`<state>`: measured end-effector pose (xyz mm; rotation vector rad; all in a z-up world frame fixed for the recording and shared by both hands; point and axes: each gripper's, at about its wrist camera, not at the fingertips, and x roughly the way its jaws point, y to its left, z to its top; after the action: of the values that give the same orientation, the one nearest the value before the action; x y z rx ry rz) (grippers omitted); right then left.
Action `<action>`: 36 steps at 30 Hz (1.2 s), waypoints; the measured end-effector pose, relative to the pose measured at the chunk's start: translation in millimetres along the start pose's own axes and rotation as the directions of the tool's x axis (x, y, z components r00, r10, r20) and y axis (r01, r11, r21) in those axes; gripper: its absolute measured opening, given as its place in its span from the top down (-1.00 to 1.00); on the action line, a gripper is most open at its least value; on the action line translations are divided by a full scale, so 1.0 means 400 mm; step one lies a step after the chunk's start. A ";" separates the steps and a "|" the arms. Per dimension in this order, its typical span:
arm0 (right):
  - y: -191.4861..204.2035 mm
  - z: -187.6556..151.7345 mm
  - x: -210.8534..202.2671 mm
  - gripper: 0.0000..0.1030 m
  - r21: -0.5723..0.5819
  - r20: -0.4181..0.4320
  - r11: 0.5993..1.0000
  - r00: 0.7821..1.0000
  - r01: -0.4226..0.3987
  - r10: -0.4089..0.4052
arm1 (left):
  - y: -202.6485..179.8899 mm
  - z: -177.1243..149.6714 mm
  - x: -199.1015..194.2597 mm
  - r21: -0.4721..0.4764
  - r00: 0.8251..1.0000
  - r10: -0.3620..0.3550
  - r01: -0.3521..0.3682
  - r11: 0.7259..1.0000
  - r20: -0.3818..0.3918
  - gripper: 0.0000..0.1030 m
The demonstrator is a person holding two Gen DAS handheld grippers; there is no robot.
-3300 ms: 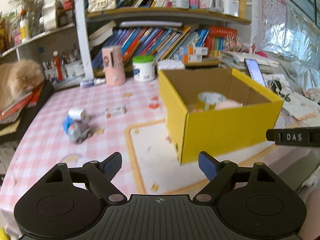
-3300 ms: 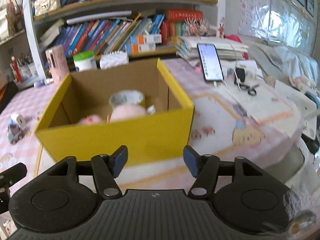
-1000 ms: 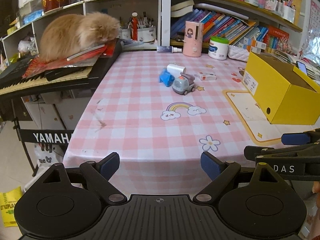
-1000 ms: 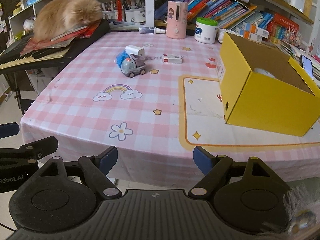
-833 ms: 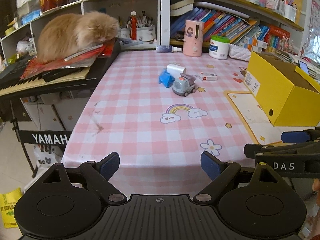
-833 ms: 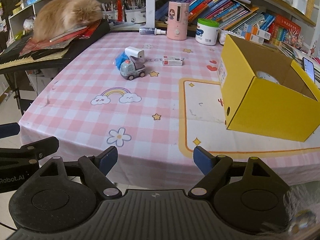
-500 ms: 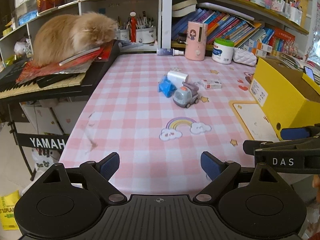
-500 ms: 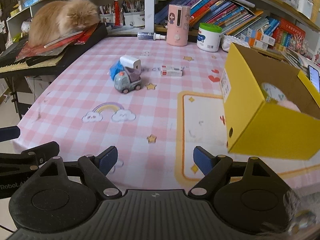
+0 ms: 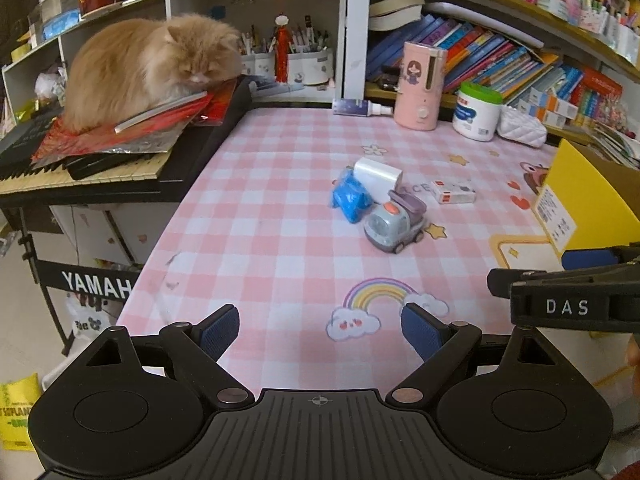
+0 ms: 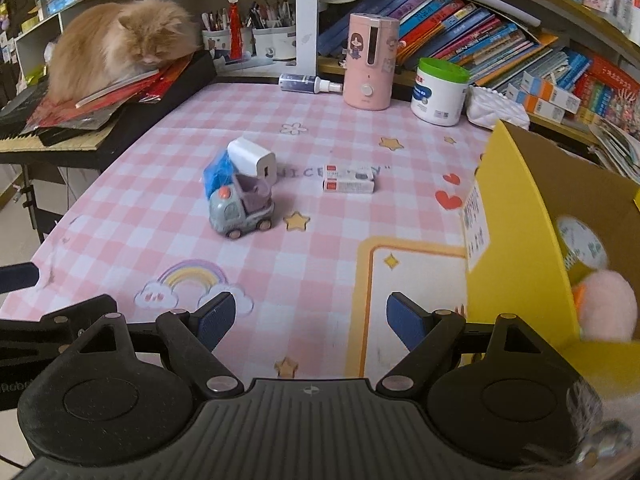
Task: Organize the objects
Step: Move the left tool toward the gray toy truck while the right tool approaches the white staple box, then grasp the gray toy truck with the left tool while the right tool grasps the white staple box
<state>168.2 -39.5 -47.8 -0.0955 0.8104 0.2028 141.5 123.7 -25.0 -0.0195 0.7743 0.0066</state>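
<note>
Grey toy truck [image 10: 242, 213] upright at table centre; blue packet [image 10: 216, 174] and white charger [image 10: 253, 159] touching at 11 o'clock; small white-red box [image 10: 348, 182] at 2 o'clock; open yellow box [image 10: 520, 240] at 3 o'clock.

pink checked worktop [image 10: 160, 200] carries a toy truck [image 10: 242, 212], white charger [image 10: 252, 159], small box [image 10: 348, 182], yellow box [image 10: 516, 240], pink humidifier [image 10: 370, 62] and white jar [image 10: 440, 92]

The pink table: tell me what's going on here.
A person is tidying with a handheld gripper in each hand. The left gripper and right gripper hang over the near edge of the pink table, both with jaws open and empty. A toy truck, a white charger, a blue wrapper and a small box lie loose. The yellow box already holds a tape roll and something pink.
</note>
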 end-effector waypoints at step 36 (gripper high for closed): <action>-0.135 0.270 0.349 -0.59 0.055 -0.072 0.998 0.997 0.031 -0.027 | -0.178 0.159 0.360 0.005 0.996 0.014 -0.014 1.000 -0.090 -0.63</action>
<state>349.9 -54.6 -74.8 -0.0614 0.8850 0.1497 289.9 53.6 -79.1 -0.0103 0.8645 0.0175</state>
